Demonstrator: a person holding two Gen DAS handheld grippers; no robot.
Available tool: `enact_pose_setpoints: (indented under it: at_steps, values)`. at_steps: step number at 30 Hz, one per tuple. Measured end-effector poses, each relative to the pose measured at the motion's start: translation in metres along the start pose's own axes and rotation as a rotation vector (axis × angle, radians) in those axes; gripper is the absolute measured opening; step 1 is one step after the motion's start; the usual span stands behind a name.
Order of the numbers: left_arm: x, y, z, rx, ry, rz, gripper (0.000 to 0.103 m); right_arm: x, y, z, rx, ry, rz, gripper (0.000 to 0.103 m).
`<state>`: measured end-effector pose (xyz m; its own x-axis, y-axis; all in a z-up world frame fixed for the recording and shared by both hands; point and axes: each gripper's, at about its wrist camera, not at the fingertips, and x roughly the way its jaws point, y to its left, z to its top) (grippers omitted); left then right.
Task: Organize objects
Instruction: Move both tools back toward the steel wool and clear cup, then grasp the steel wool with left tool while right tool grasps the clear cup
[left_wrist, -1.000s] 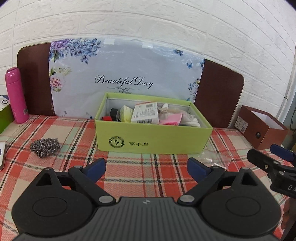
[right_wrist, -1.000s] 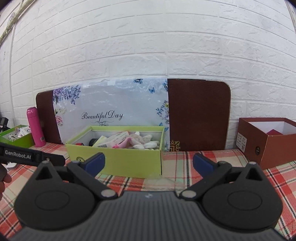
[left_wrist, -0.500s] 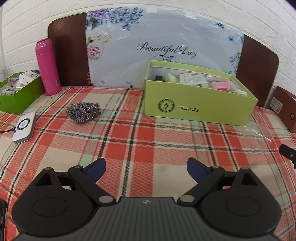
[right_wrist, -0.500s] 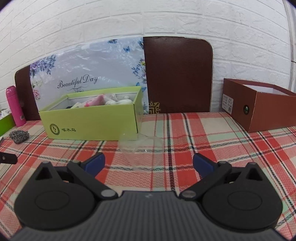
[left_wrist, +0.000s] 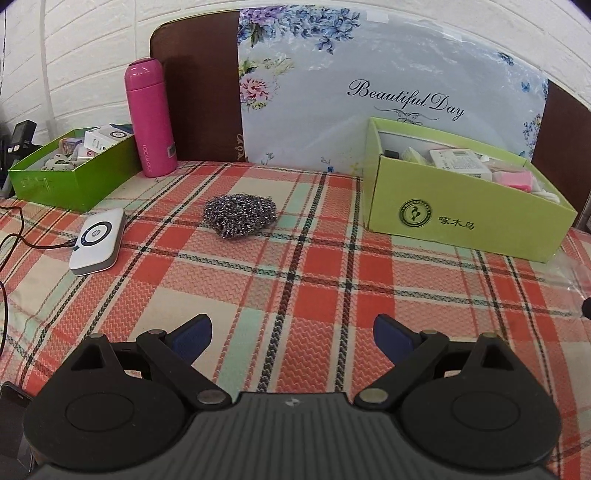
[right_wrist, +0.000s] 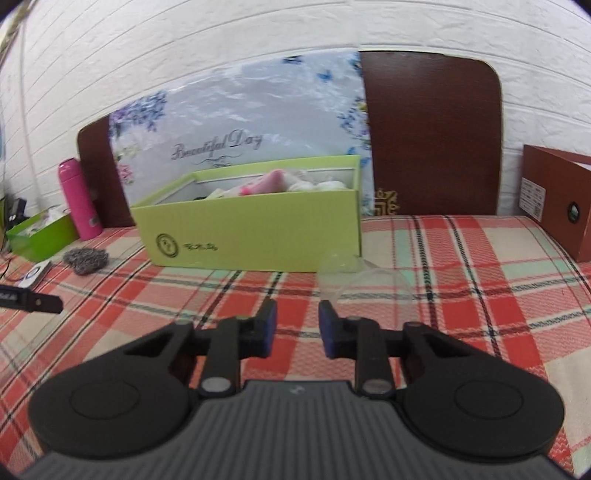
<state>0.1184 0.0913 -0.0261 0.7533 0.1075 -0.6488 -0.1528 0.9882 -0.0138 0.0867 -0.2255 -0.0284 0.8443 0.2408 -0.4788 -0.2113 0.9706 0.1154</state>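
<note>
Crumpled clear plastic wrapper (right_wrist: 354, 275) just beyond right gripper (right_wrist: 297, 328): light, flimsy, slippery; pinch near edge. Jaws just narrowed, nothing between. Left gripper (left_wrist: 291, 338) spread, empty.

Both wrist views toward green box (left_wrist: 461, 210)

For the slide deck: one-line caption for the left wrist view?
Open left gripper over plaid tablecloth, facing steel scourer between two green boxes.
</note>
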Motion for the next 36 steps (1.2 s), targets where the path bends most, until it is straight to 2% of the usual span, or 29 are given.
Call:
enact_pose_setpoints:
  at_steps: [3,4,6,7,8,11,13,16,21,22,24,25,26,28,32,36]
  values:
    - [0.009,0.009,0.006,-0.006,0.002,0.014,0.097,-0.006,0.000,0.000,0.006,-0.004,-0.002,0.024]
    - [0.011,0.011,0.010,-0.008,0.000,0.022,0.097,-0.008,-0.001,0.000,0.012,-0.015,-0.014,0.028]
    - [0.017,0.016,0.021,-0.009,-0.019,0.038,0.097,-0.013,-0.003,0.003,0.021,-0.040,-0.040,0.053]
    - [0.020,0.019,0.028,-0.006,-0.035,0.049,0.097,-0.016,-0.004,0.003,0.024,-0.065,-0.056,0.075]
    - [0.024,0.020,0.034,-0.002,-0.050,0.056,0.097,-0.017,-0.004,0.004,0.019,-0.089,-0.074,0.089]
    - [0.041,0.025,0.053,0.015,-0.089,0.074,0.097,-0.014,-0.006,0.006,-0.051,-0.117,-0.146,0.102]
    - [0.057,0.026,0.064,0.040,-0.085,0.087,0.097,-0.006,-0.011,0.008,-0.085,-0.096,-0.179,0.102]
    - [0.078,0.028,0.077,0.084,-0.057,0.077,0.097,0.008,-0.025,0.010,-0.070,-0.074,-0.193,0.102]
    - [0.101,0.023,0.084,0.186,-0.042,0.085,0.096,0.041,-0.041,0.011,-0.047,0.007,-0.149,0.102]
    - [0.106,0.022,0.084,0.198,-0.023,0.075,0.092,0.045,-0.041,0.010,-0.043,0.014,-0.147,0.101]
    - [0.112,0.022,0.080,0.199,0.023,0.021,0.053,0.051,-0.042,0.010,-0.025,0.043,-0.124,0.085]
    - [0.113,0.023,0.077,0.193,0.042,0.005,0.046,0.052,-0.042,0.009,-0.011,0.059,-0.103,0.069]
    - [0.111,0.022,0.074,0.185,0.037,-0.006,0.045,0.053,-0.042,0.007,0.010,0.073,-0.085,0.065]
    - [0.102,0.017,0.070,0.198,0.035,-0.027,0.042,0.048,-0.039,0.004,0.024,0.070,-0.080,0.065]
    - [0.077,0.007,0.060,0.182,0.060,-0.160,0.042,0.029,-0.028,0.002,0.019,0.052,-0.044,0.065]
    - [0.041,-0.017,0.042,0.240,0.015,-0.254,0.042,0.006,-0.017,0.002,0.029,0.025,0.001,0.065]
